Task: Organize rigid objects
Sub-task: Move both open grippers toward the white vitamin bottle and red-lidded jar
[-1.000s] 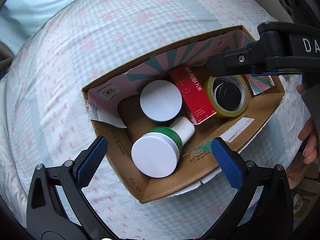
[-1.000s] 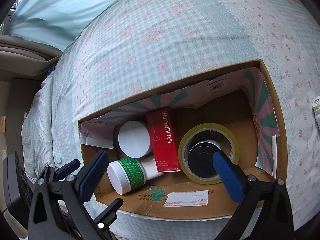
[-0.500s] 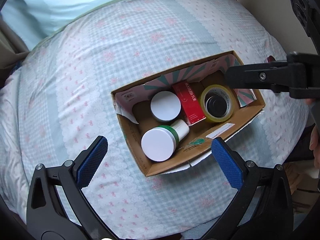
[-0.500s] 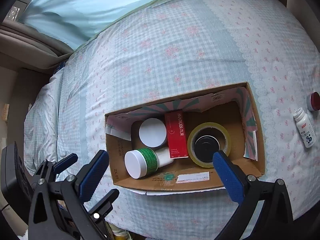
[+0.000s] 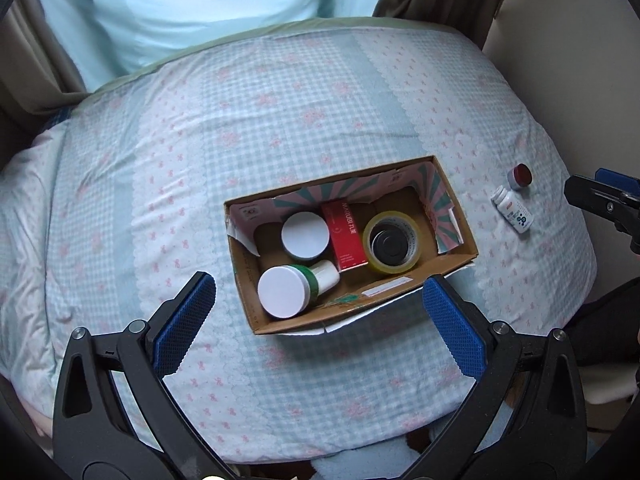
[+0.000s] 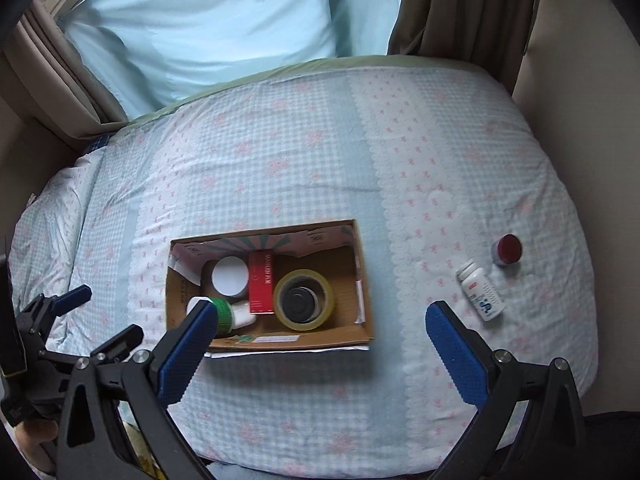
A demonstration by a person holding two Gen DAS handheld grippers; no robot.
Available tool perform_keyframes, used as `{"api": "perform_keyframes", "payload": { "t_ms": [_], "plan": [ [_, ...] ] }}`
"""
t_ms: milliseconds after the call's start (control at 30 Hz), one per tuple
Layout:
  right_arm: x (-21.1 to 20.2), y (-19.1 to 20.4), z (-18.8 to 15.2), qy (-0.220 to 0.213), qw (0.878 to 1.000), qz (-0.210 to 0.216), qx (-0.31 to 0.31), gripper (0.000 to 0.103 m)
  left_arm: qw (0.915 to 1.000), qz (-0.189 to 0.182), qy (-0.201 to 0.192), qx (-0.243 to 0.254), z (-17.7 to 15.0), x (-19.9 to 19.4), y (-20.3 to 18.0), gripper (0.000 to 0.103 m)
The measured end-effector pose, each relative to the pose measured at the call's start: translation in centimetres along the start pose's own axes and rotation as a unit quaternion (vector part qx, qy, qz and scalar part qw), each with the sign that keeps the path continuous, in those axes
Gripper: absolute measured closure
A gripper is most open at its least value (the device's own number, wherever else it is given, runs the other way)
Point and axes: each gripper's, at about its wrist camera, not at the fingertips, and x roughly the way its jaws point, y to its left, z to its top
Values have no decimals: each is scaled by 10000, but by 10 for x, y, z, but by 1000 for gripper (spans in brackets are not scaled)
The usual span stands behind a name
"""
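A cardboard box (image 5: 452, 262) (image 6: 370, 330) sits on the bed. It holds a white-lidded jar (image 5: 305, 235) (image 6: 229, 277), a green-banded jar on its side (image 5: 285, 291) (image 6: 222, 309), a red carton (image 5: 347, 235) (image 6: 262, 282) and a yellow tape roll (image 5: 393, 241) (image 6: 306, 299) with a dark lid inside it. A white pill bottle (image 5: 513, 209) (image 6: 479, 290) and a small red-capped jar (image 5: 519, 176) (image 6: 507, 249) lie on the bed to the right of the box. My left gripper (image 5: 318, 318) is open and empty, high above the box's near side. My right gripper (image 6: 320, 338) is open and empty, above the box's near right corner.
The bed has a blue checked cover with pink bows (image 5: 280, 100) (image 6: 280, 148). A light blue curtain (image 6: 220, 20) and brown drapes (image 6: 460, 8) hang behind it. A wall (image 5: 580, 40) stands at the right. The bed's near edge drops off below both grippers.
Both grippers have pulled up and back from the box, so the box looks smaller and the whole bed shows. The pill bottle and red-capped jar came into view. Box contents have not moved.
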Motion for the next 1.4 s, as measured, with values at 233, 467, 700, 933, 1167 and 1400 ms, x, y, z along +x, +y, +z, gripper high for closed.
{"api": "perform_keyframes", "payload": {
  "t_ms": [233, 467, 700, 933, 1167, 1400],
  "plan": [
    [-17, -87, 0, -97, 9998, -148, -86, 0, 9989, 348, -252, -195, 10, -15, -63, 0],
    [-12, -190, 12, -184, 9984, 40, -534, 0, 9941, 501, -332, -907, 26, -4, -147, 0],
    [29, -264, 23, -79, 9900, 148, -1402, 0, 9887, 162, 173, -1481, 40, 50, -222, 0],
    [89, -304, 22, 19, 9747, 242, -2224, 0, 9779, -375, 745, -1918, 45, 129, -283, 0],
    [144, -322, 7, -114, 9510, 481, -3054, 0, 9628, -602, 1140, -2375, 45, 198, -322, 0],
    [198, -323, -9, 49, 9307, 729, -3584, 0, 9463, -561, 1495, -2811, 44, 258, -339, 0]
  ]
}}
